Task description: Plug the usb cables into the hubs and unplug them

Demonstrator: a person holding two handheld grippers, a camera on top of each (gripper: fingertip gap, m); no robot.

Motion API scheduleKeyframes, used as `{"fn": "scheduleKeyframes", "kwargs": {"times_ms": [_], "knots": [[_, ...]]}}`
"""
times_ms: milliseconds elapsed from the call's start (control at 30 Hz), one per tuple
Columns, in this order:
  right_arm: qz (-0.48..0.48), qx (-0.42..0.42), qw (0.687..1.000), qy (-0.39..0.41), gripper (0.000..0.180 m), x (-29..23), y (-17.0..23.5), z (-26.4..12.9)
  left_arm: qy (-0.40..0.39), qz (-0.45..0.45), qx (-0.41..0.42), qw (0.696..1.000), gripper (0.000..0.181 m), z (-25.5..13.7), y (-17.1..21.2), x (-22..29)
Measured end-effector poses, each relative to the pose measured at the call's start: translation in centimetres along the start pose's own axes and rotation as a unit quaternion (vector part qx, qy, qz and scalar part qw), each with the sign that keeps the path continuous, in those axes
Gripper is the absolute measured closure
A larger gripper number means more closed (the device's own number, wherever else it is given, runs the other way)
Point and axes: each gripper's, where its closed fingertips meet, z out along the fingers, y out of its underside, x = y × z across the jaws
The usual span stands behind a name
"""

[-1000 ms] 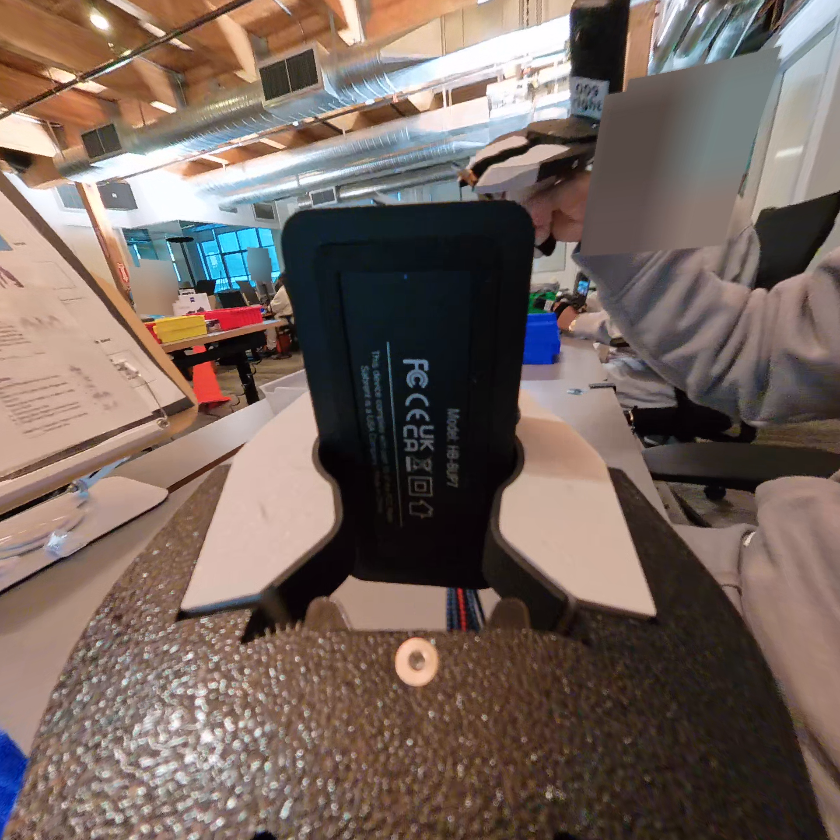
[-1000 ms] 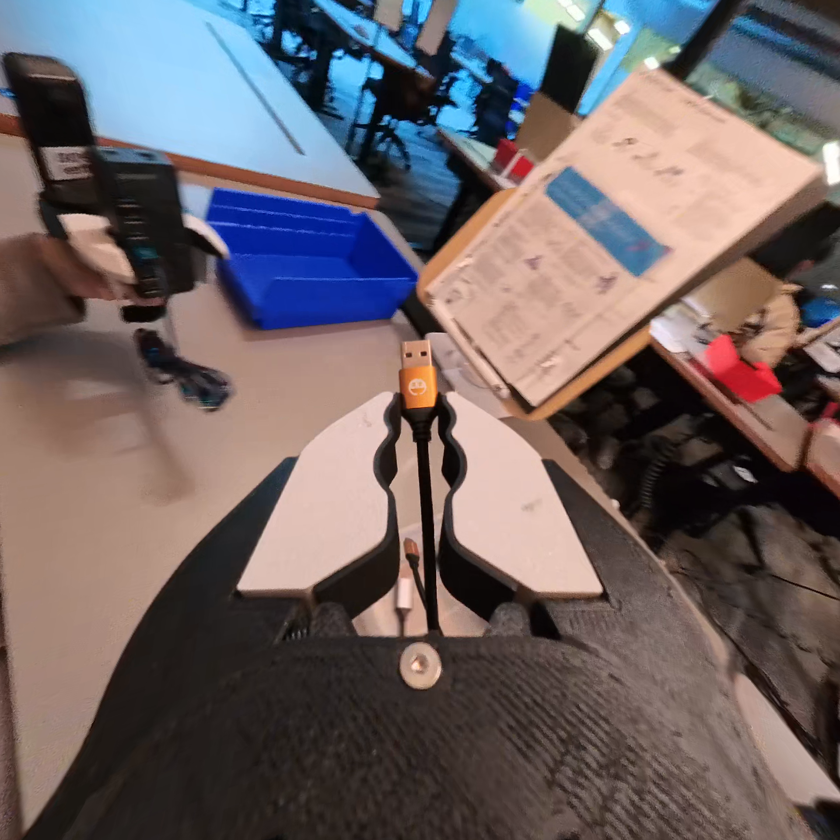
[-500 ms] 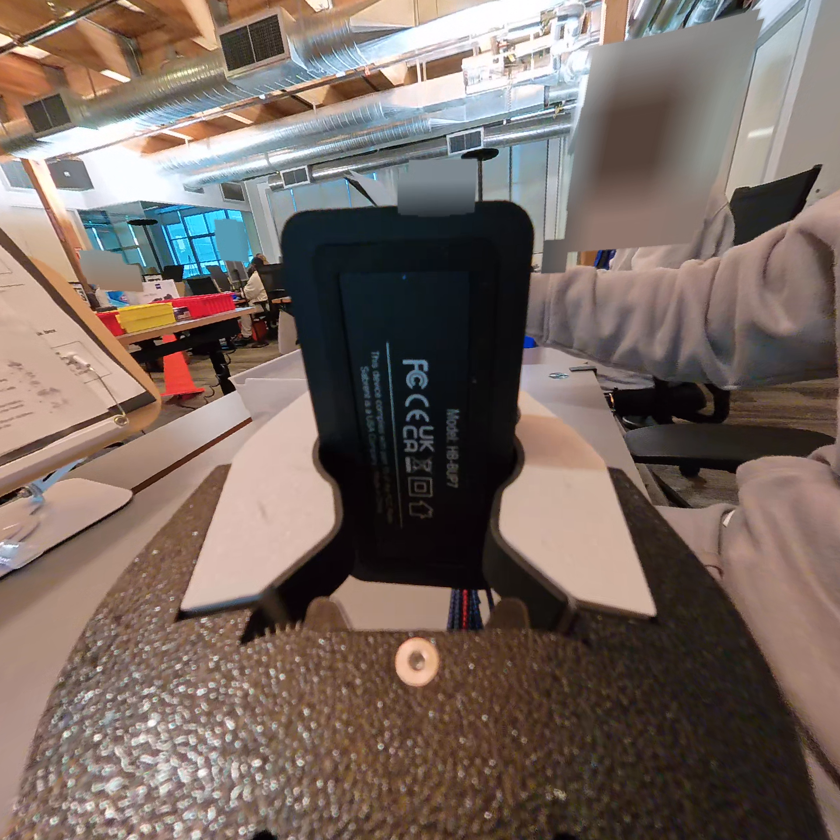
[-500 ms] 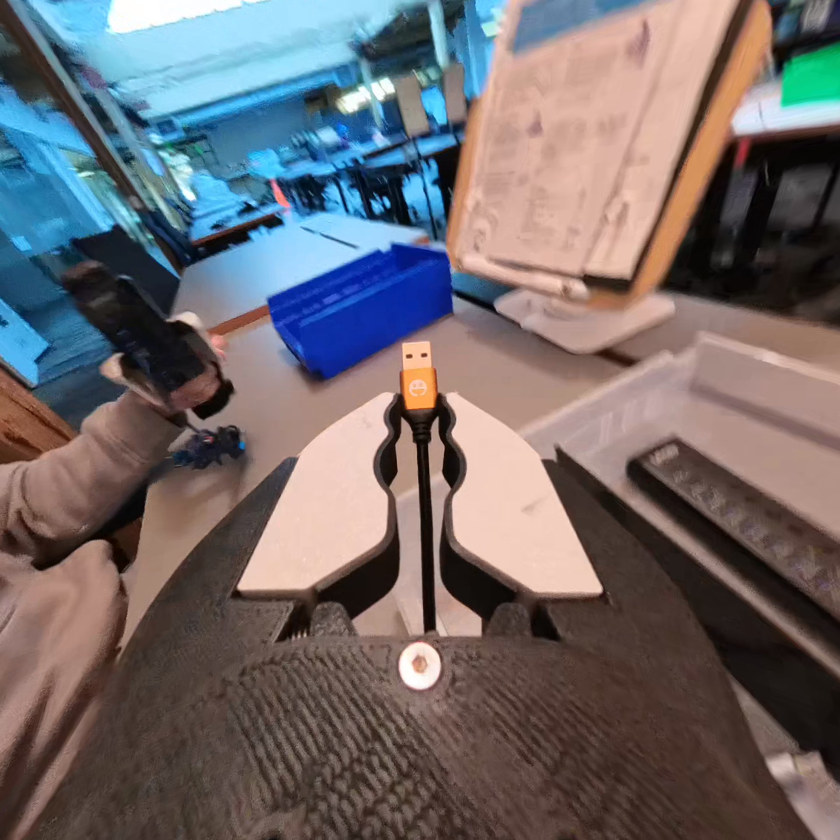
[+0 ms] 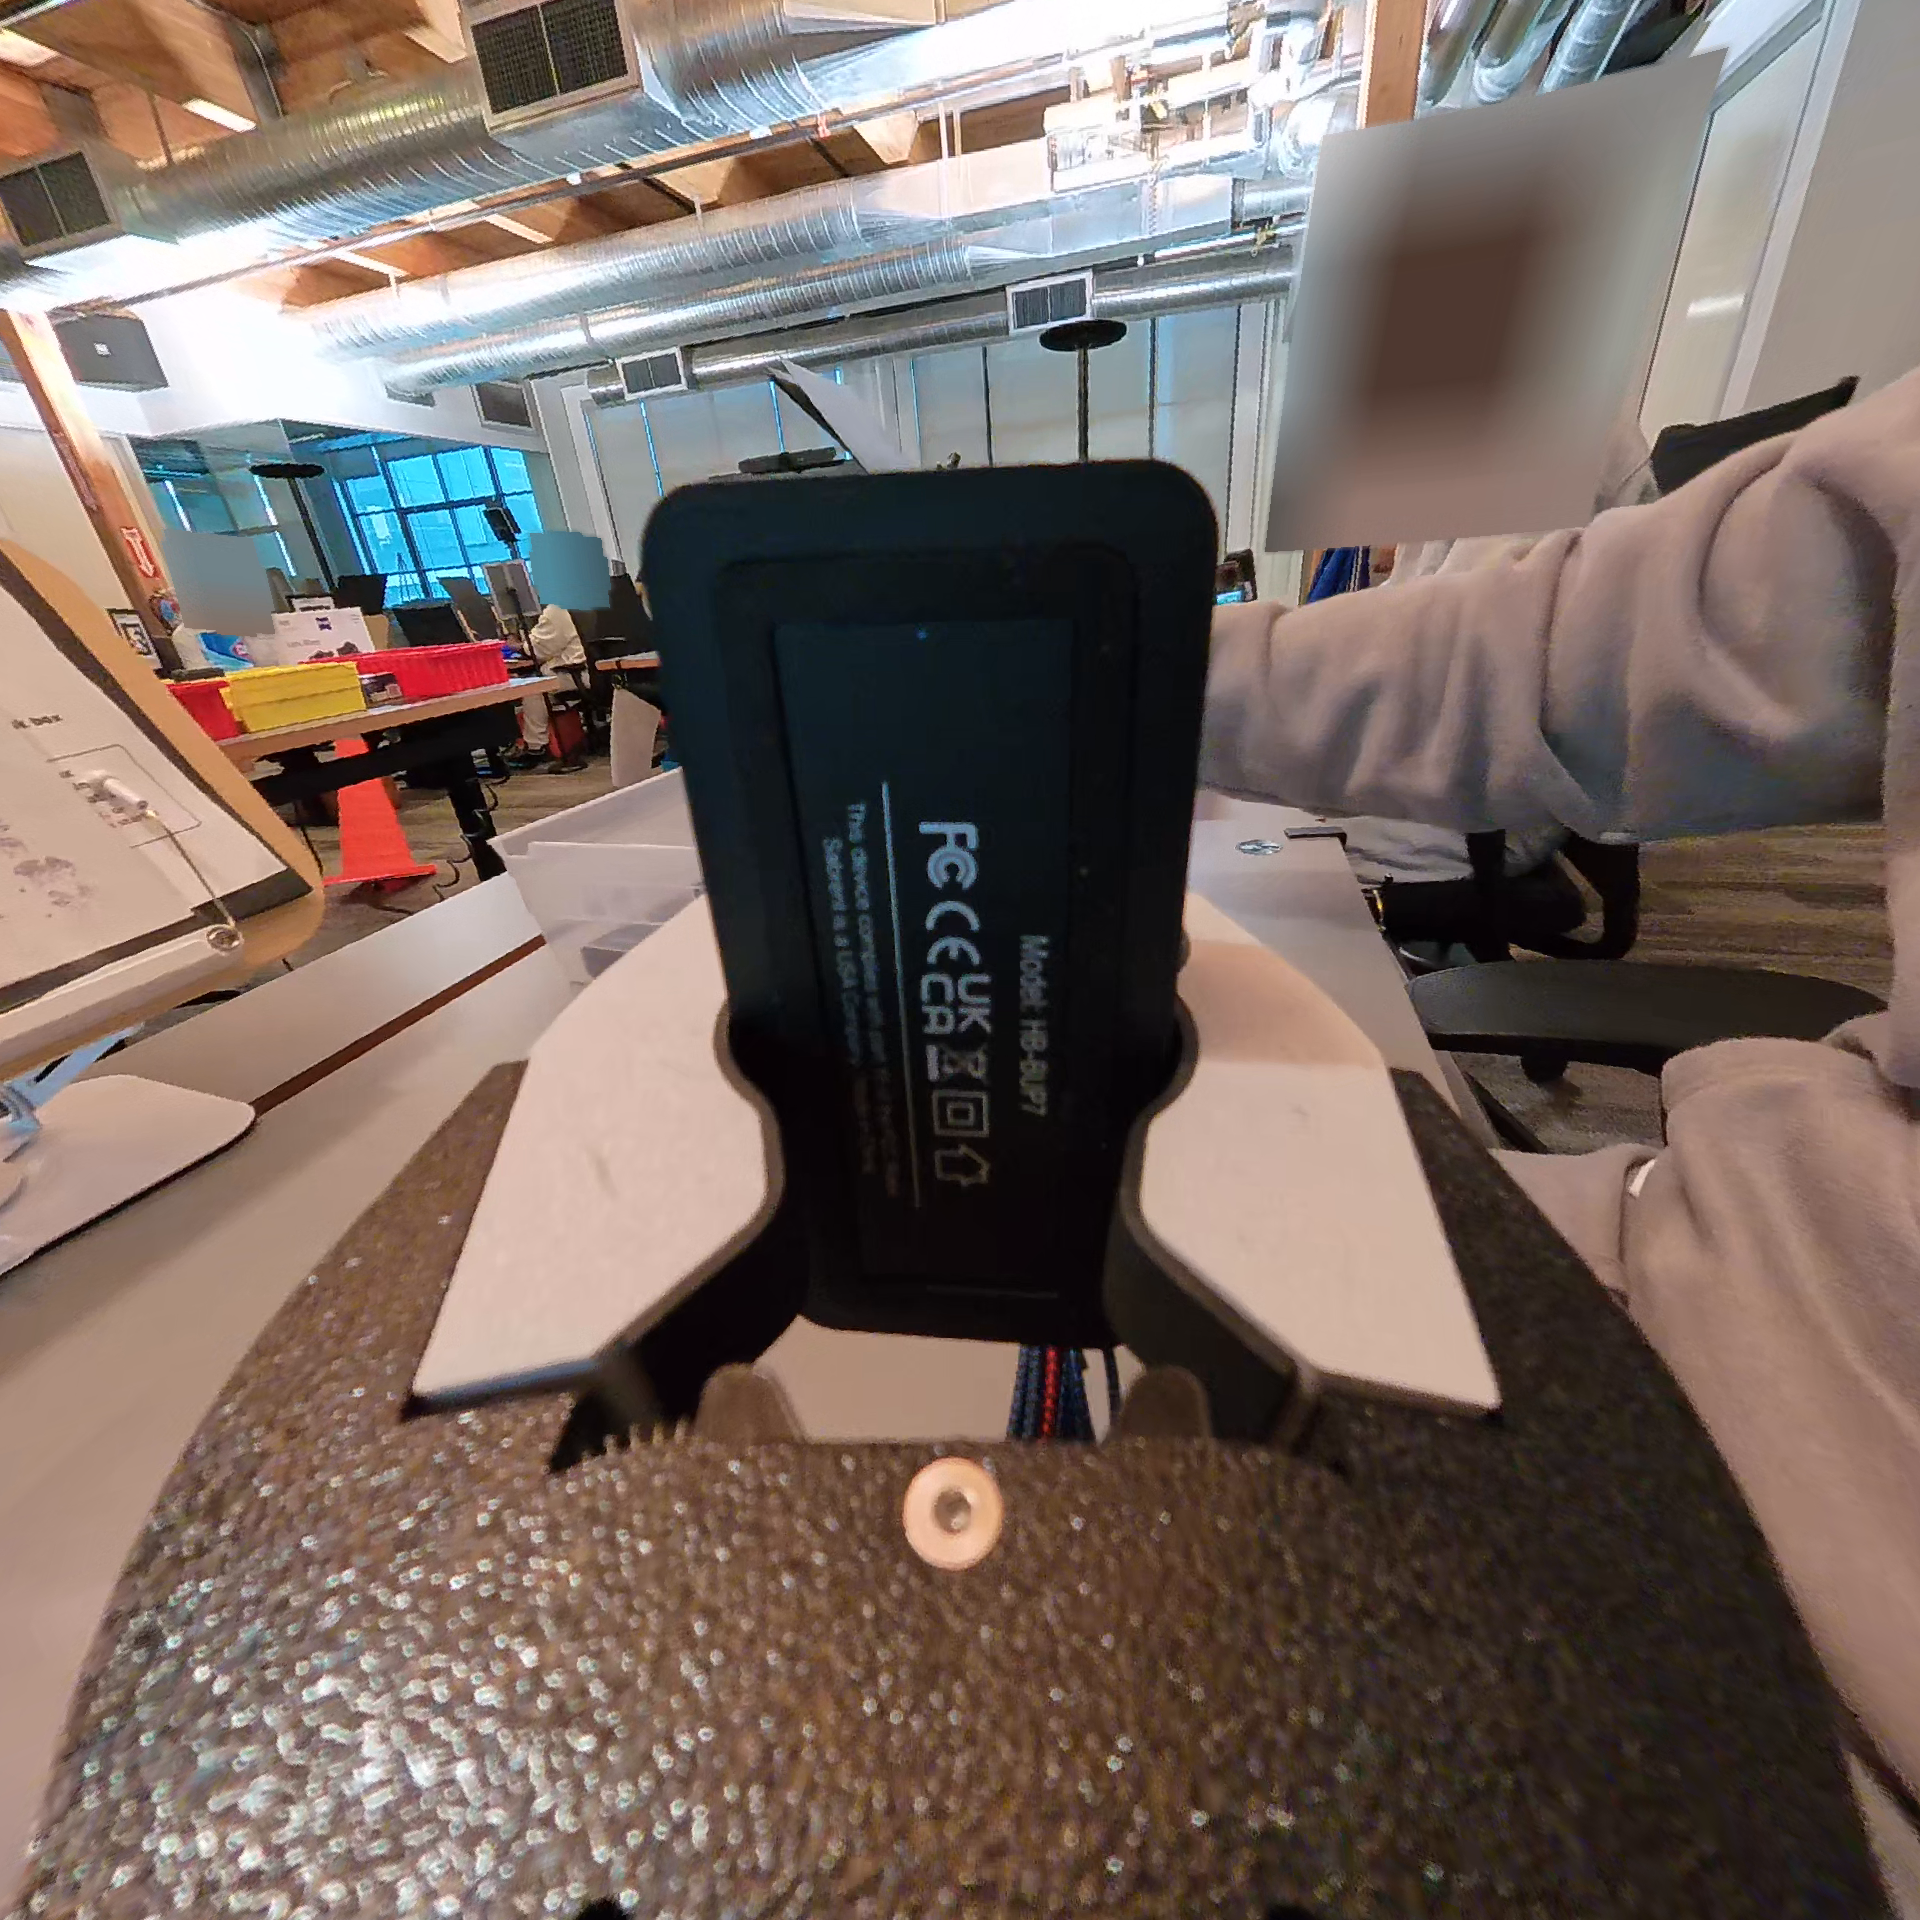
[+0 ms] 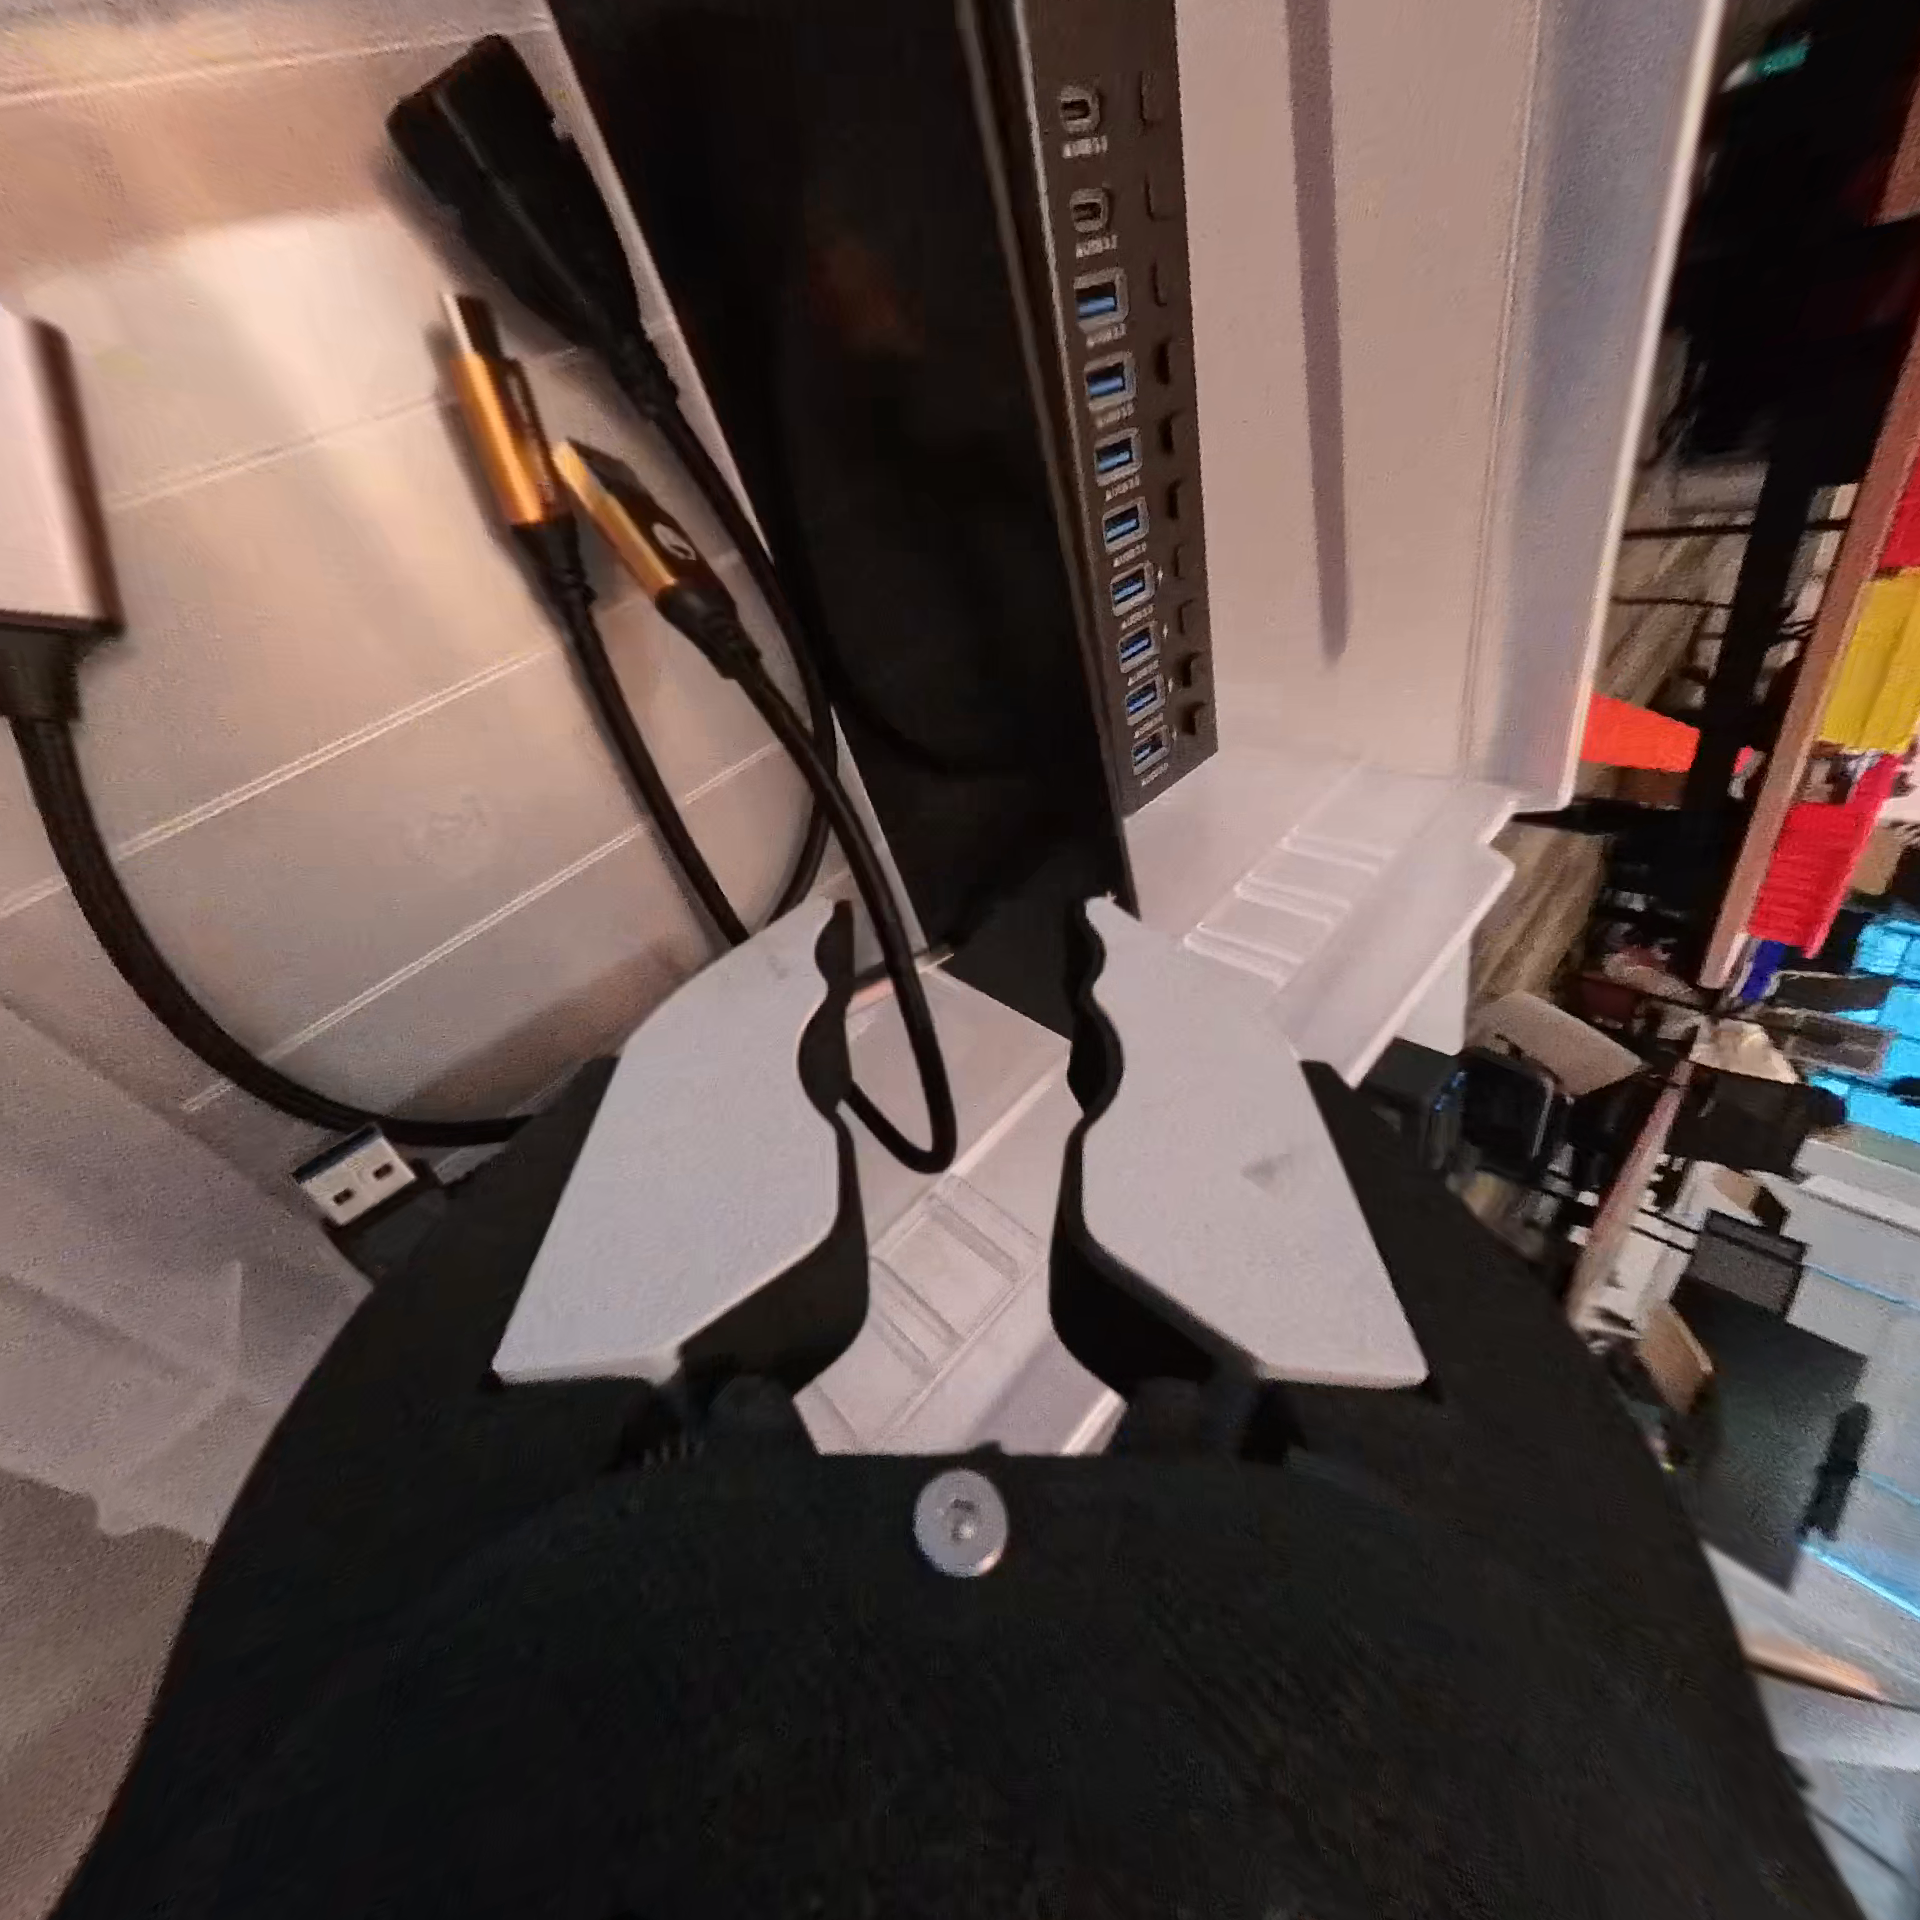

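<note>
Two grippers, two different jobs right now. My left gripper (image 5: 951,997) is clamped on the small black hub (image 5: 930,831), its fingers pressing the hub's long sides low down, so the body stands upright with its labelled back toward the camera and a braided cable (image 5: 1049,1397) trailing out below. The ports are hidden from this view.

My right gripper (image 6: 961,935) is parted about a plug's width and grips nothing — a thin black cable loop (image 6: 904,1081) merely lies in the gap between the fingers. It points into a white bin (image 6: 1351,831), where a long black multi-port hub (image 6: 1112,468) leans with its row of blue ports facing up. Beside that hub lie two orange-collared USB plugs (image 6: 613,530), close together, one partly across the other.

I judge the step to be picking a fresh plug. To do it well I would close on an orange collar, not the cord, and square to its flat faces, so the metal tip sticks out straight for insertion.

In the way: the two plugs overlap, so a sloppy grab could take both; the loop may snag a finger. A silver adapter (image 6: 47,488) on a thick braided lead (image 6: 135,914) and a blue-tongued plug (image 6: 358,1174) crowd the left — I would steer clear.
</note>
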Motion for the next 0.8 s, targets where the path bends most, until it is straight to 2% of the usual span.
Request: {"fn": "scheduleKeyframes", "kwargs": {"times_ms": [33, 67, 100, 200, 267, 333, 400, 500, 600, 667, 800], "knots": [[0.021, 0.005, 1.000, -0.001, 0.138, 0.3, 0.1, 0.0, -0.001, 0.000, 0.001, 1.000, 0.109, 0.0, -0.1, 0.0], [0.039, 0.015, 0.999, 0.004, 0.139, 0.6, 0.1, -0.3, -0.001, 0.000, 0.002, 1.000, 0.109, -0.1, -0.1, 0.0], [0.055, 0.031, 0.998, 0.015, 0.133, 1.2, -0.3, -0.9, 0.000, 0.001, 0.004, 1.000, 0.109, -0.1, -0.2, 0.0], [0.111, 0.106, 0.987, 0.047, 0.128, 2.4, -2.6, -4.6, -0.001, -0.002, 0.011, 1.000, 0.109, -0.1, -0.3, -0.1], [0.158, 0.200, 0.967, 0.000, 0.125, 0.6, -6.3, -8.3, -0.003, -0.006, 0.015, 1.000, 0.109, 0.0, -0.2, -0.2], [0.160, 0.323, 0.925, -0.122, 0.125, -4.6, -11.8, -13.6, 0.007, -0.013, 0.016, 1.000, 0.109, 0.3, 0.0, 0.0], [0.108, 0.430, 0.872, -0.206, 0.126, -10.4, -16.6, -19.4, 0.012, -0.016, 0.019, 1.000, 0.109, 0.7, 0.1, 0.2], [0.091, 0.525, 0.808, -0.253, 0.127, -15.4, -21.8, -25.5, 0.032, -0.006, 0.017, 0.999, 0.109, 1.3, 0.2, 1.2], [0.137, 0.596, 0.740, -0.282, 0.125, -16.1, -25.2, -30.5, 0.053, 0.008, -0.001, 0.999, 0.109, 1.9, 0.8, 2.3], [0.117, 0.611, 0.727, -0.292, 0.109, -17.0, -26.7, -32.5, 0.070, 0.012, -0.011, 0.997, 0.109, 2.4, 1.2, 3.1], [0.055, 0.601, 0.749, -0.271, 0.101, -18.9, -28.9, -33.0, 0.089, 0.014, -0.034, 0.995, 0.109, 3.5, 2.1, 4.2]]}}
